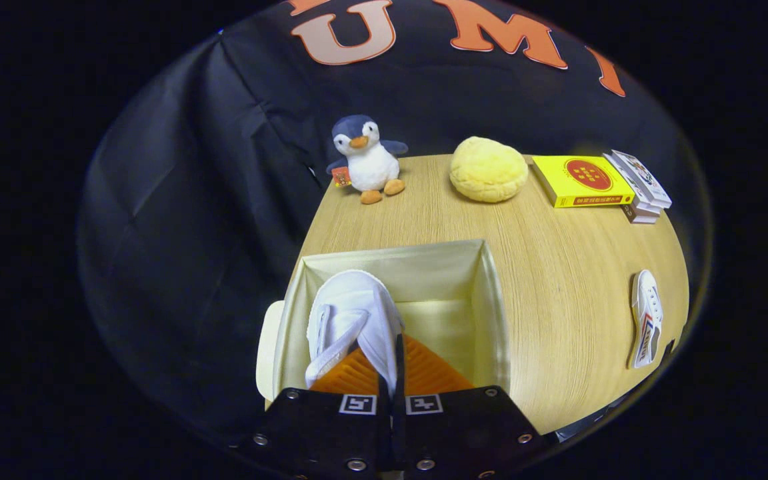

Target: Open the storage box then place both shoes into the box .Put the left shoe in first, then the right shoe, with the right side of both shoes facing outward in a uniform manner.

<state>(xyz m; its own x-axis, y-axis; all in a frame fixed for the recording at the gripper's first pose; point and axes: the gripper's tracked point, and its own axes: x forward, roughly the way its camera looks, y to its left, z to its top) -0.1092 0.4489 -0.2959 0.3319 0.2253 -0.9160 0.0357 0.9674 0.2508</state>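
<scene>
Over the open storage box [454, 280] on the wooden counter [577, 293]: tongs [392, 373] nearly closed, fingers [357, 377] pinching a white shoe [351, 313], held within the box's opening toward its left wall. Lid [267, 353] hanging off the box's left side. Second white shoe [646, 319] lying well apart to the right, near the counter's edge. Beyond the box: plush penguin [365, 160], yellow round cushion [489, 169], yellow book [583, 180] beside a small stack of books [644, 187].
</scene>
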